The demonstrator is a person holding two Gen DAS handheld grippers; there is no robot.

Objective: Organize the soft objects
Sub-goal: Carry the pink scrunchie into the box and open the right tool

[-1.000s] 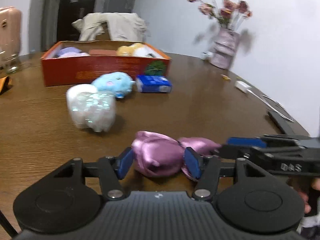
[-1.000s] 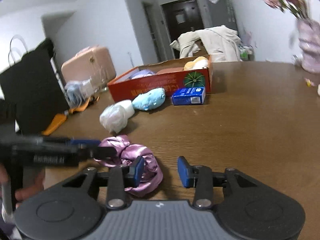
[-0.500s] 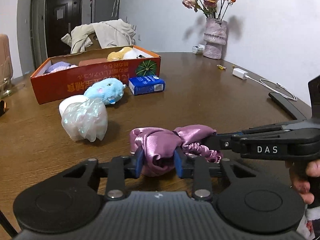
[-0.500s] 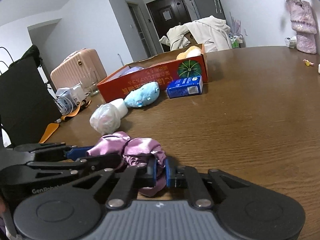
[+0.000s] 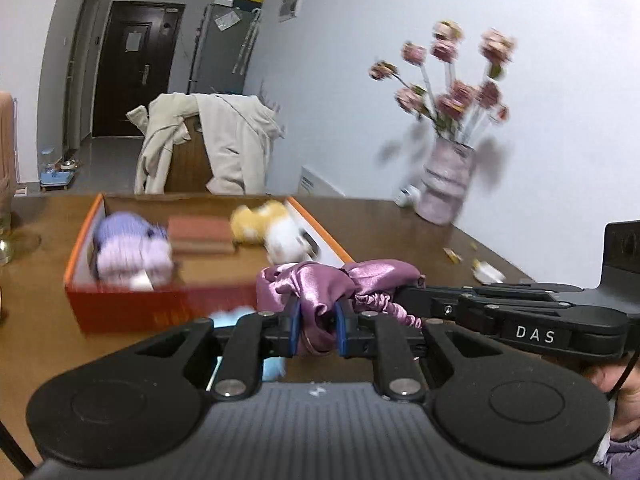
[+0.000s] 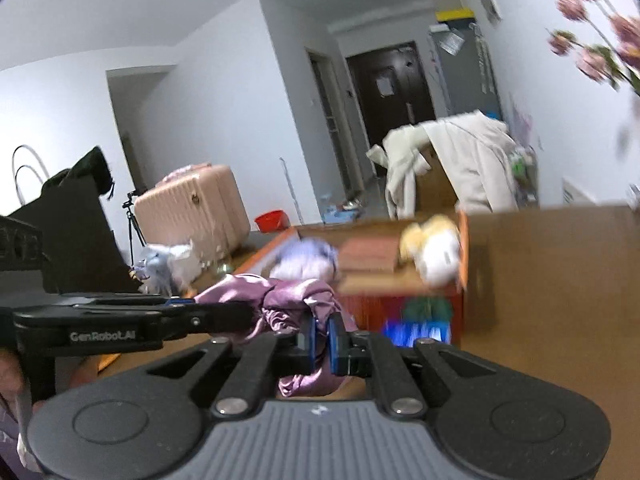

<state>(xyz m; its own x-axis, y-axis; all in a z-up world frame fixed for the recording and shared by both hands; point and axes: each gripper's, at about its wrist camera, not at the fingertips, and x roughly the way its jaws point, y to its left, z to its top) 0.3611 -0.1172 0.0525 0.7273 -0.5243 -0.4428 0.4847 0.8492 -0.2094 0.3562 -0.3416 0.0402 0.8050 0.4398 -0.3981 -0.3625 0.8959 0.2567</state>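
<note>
1. Holding, item one: the mauve satin scrunchie with gathered bow tails (image 5: 320, 288), pinched from both ends. A second ago it lay on the brown wooden table (image 5: 420, 236) with both sets of jaws standing wide around it; now it hangs clear of the wood, carried between my two tools.
2. Left gripper (image 5: 316, 330): jaws closing on a fold of the satin, pads already pressing it. Right gripper (image 6: 320, 340): clamped tight on the other end, fabric bunched above and trailing below the pads.
3. Position: in the left wrist view the scrunchie sits at centre, with the orange open-topped cardboard box (image 5: 120, 304) at 10 o'clock from it, just behind.
4. Meaning, as I judge it: the pick is done and the carry to the box is under way; release over the box remains.
5. Appearance: glossy, crumpled, limp; an elastic ruffled band runs toward 3 o'clock. It should sag and slip easily.
6. Box contents: lilac knitted bundle (image 5: 132, 252), yellow-and-white plush (image 5: 276, 232).
</note>
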